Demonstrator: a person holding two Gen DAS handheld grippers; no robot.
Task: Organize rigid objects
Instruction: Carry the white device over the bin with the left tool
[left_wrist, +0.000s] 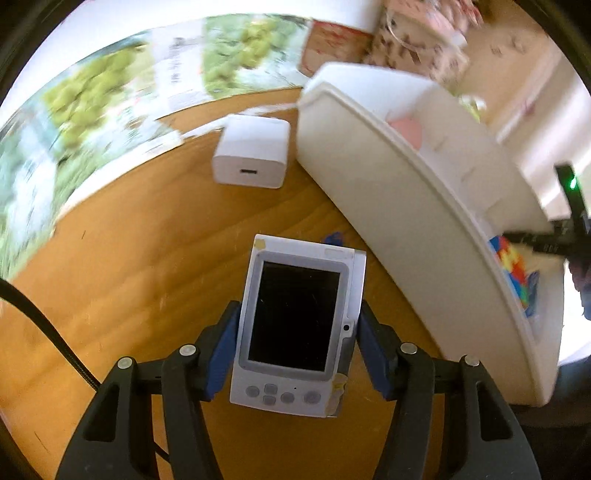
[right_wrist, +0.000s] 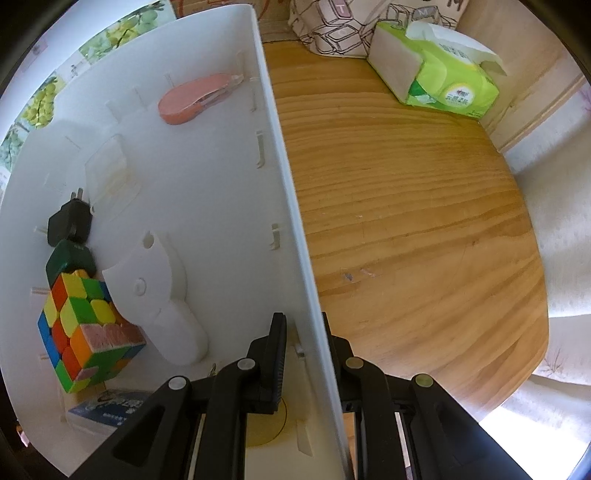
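Note:
My left gripper (left_wrist: 295, 314) is shut on a white handheld device with a dark screen (left_wrist: 295, 321) and holds it above the wooden table. A white charger block (left_wrist: 251, 153) lies on the table ahead of it. To the right stands a white storage bin (left_wrist: 399, 206). My right gripper (right_wrist: 304, 328) is shut on the bin's right wall (right_wrist: 280, 166), one finger inside and one outside. Inside the bin are a colourful puzzle cube (right_wrist: 86, 328), a black plug adapter (right_wrist: 70, 221), a dark green block (right_wrist: 70, 260), a pink stapler (right_wrist: 195, 98) and a white plastic piece (right_wrist: 162, 295).
A green tissue pack (right_wrist: 436, 70) and a patterned cushion (right_wrist: 332, 33) sit at the table's far side. A green printed poster (left_wrist: 92, 110) lies at the left in the left wrist view. A blue booklet (right_wrist: 107, 408) lies on the bin floor.

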